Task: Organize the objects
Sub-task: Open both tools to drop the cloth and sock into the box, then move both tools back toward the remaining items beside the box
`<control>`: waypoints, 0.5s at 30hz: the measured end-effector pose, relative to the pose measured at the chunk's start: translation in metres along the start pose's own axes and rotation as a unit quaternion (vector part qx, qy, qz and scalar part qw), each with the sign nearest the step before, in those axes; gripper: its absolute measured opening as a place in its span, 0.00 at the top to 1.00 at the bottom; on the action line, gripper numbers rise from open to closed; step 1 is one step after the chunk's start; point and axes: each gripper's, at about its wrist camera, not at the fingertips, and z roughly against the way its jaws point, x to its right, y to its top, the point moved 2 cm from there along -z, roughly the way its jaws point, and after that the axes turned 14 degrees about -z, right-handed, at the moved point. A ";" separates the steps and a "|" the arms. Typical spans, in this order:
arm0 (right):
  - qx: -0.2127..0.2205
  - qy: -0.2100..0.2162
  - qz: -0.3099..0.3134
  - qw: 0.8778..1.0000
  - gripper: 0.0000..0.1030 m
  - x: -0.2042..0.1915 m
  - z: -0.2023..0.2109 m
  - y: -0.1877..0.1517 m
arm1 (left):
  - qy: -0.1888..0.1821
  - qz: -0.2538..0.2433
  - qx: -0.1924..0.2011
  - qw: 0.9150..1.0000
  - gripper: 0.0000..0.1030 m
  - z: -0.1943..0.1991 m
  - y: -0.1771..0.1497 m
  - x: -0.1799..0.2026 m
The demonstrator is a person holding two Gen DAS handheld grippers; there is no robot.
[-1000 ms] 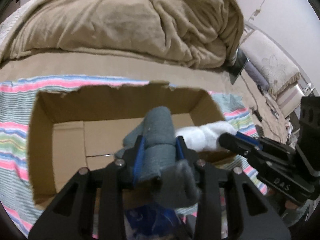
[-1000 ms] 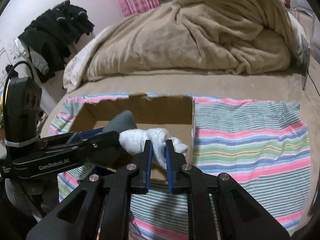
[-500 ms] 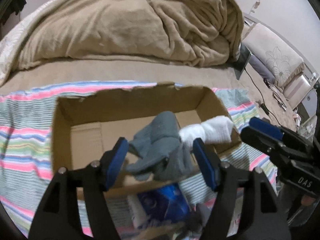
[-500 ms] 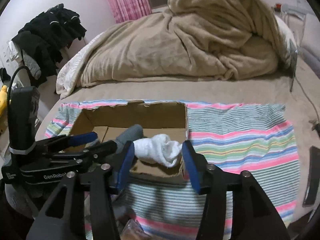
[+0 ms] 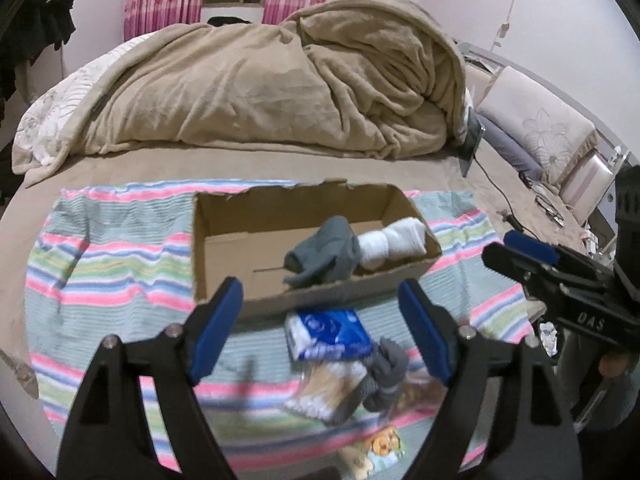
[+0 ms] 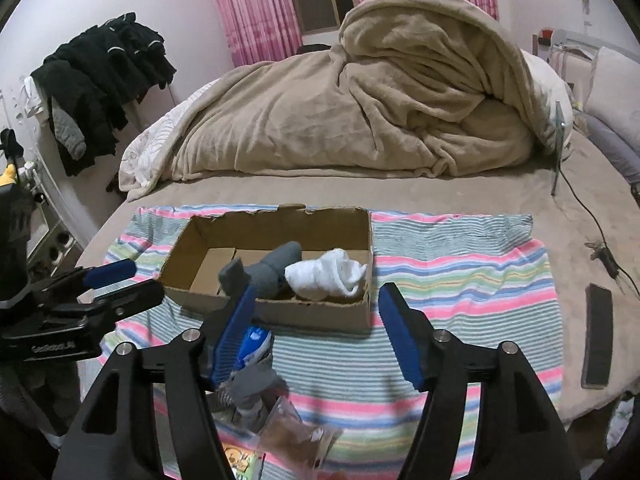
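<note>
An open cardboard box (image 5: 224,248) (image 6: 312,312) sits on a striped cloth on the bed. A grey sock (image 5: 324,254) (image 6: 272,268) and a rolled white sock (image 5: 394,242) (image 6: 332,272) lie in its right end. My left gripper (image 5: 320,324) is open and empty, drawn back in front of the box. My right gripper (image 6: 318,334) is open and empty, also in front of the box. A blue tissue pack (image 5: 330,334) (image 6: 252,346), a grey sock (image 5: 384,374) (image 6: 250,390) and a packet of cotton swabs (image 5: 324,394) lie on the cloth near me.
A striped cloth (image 5: 108,264) (image 6: 460,276) covers the bed's front. A beige blanket (image 5: 272,80) (image 6: 380,100) is heaped behind the box. A dark phone (image 6: 598,336) and a cable (image 6: 600,236) lie at the right. Dark clothes (image 6: 104,72) hang at the left.
Both grippers opened, releasing the grey sock and the white sock into the box, then pulled back toward me. The socks now rest in the box.
</note>
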 end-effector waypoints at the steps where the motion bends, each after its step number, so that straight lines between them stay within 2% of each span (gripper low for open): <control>1: 0.001 0.000 0.001 1.000 0.31 -0.002 0.004 -0.002 | 0.001 0.001 0.002 1.000 0.21 0.003 -0.002 0.000; 4: 0.003 -0.002 0.008 1.000 0.27 -0.006 0.010 -0.009 | 0.005 0.003 0.005 1.000 0.21 0.015 -0.011 -0.001; 15: -0.022 -0.006 0.010 1.000 0.27 -0.008 0.013 -0.041 | 0.008 0.015 -0.011 1.000 0.20 0.027 -0.051 0.000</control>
